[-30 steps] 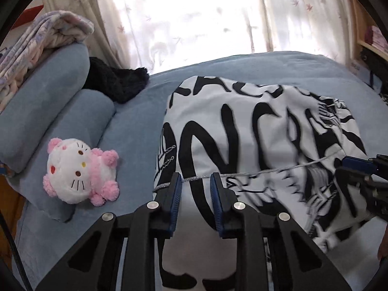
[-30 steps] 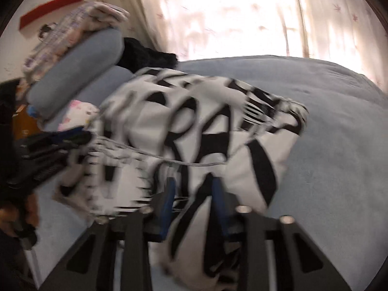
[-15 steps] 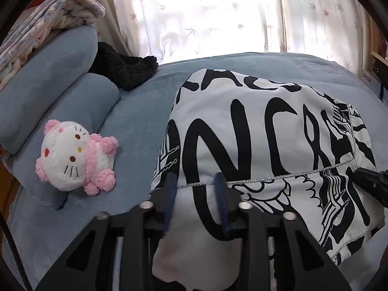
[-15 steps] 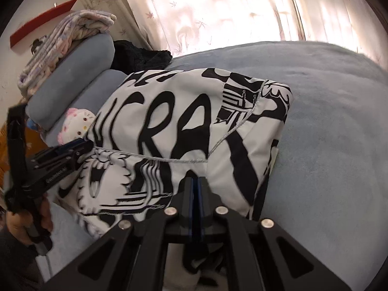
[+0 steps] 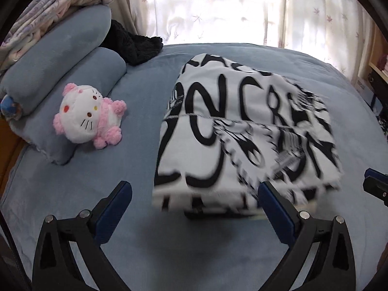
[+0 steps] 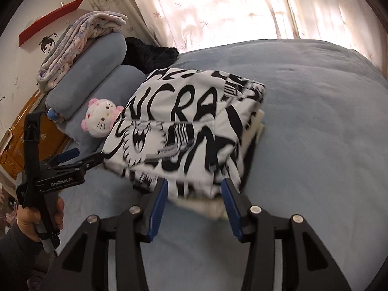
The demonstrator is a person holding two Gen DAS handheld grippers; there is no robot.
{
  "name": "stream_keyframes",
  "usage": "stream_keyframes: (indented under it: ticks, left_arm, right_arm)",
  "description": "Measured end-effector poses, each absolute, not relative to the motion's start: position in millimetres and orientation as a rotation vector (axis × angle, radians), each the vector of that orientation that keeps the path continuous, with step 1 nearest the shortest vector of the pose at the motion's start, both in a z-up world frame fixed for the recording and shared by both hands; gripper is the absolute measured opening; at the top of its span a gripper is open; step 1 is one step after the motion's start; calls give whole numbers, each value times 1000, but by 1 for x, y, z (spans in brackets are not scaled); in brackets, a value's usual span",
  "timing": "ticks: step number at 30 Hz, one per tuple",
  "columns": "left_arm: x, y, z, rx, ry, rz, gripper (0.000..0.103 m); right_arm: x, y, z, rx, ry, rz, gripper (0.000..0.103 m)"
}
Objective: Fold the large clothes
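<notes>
A wide bed covered in soft, matte blue-grey fleece (image 5: 101,181) fills both views, backed by sheer pale curtains with a small leaf print (image 5: 218,7) glowing with daylight. On the middle of the bed lies the task's thing, a large white garment printed with bold black lettering and cartoon shapes (image 5: 230,126), folded into a thick, roughly rectangular stack with a stitched hem line crossing its top layer; its near edge is blurred. At the head of the bed sit two rounded blue-grey bolster pillows (image 5: 60,72), a folded pastel floral quilt (image 5: 48,19) on top of them, and a fuzzy black knitted item (image 5: 135,46) beside them. A small plush white cat toy with pink fluffy ears and paws (image 5: 87,116) lies against the lower pillow. The left gripper (image 5: 194,203), black-framed with blue pads, has its jaws opening, spread very wide and holding nothing, the garment's near edge just beyond them. The right gripper (image 6: 195,201) also has its jaws opening, about halfway, with the garment's near edge between the pads but not pinched.
</notes>
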State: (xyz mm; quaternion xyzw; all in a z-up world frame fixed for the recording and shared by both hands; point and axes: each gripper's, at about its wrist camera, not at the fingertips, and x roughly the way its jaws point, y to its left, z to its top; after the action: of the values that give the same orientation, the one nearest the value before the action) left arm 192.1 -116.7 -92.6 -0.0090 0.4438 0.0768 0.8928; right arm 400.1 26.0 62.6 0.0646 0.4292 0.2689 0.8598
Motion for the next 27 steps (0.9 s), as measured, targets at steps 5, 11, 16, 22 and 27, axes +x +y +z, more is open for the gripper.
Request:
stream_keyframes:
  ticks: [5, 11, 16, 22, 27]
  left_arm:
    - [139, -143, -63, -7, 921, 108, 103]
    - [70, -186, -30, 25, 890, 51, 103]
    - [13, -221, -17, -4, 843, 20, 103]
    - [-61, -264, -29, -47, 767, 24, 103]
    - [-105, -297, -56, -24, 774, 49, 103]
  right_arm:
    - [357, -3, 85, 104, 930, 525, 46]
    - [291, -38, 110, 56, 916, 510, 46]
    - [233, -64, 114, 62, 898, 502, 47]
    - [171, -92, 93, 42, 888, 397, 63]
    - [128, -113, 65, 60, 915, 352, 63]
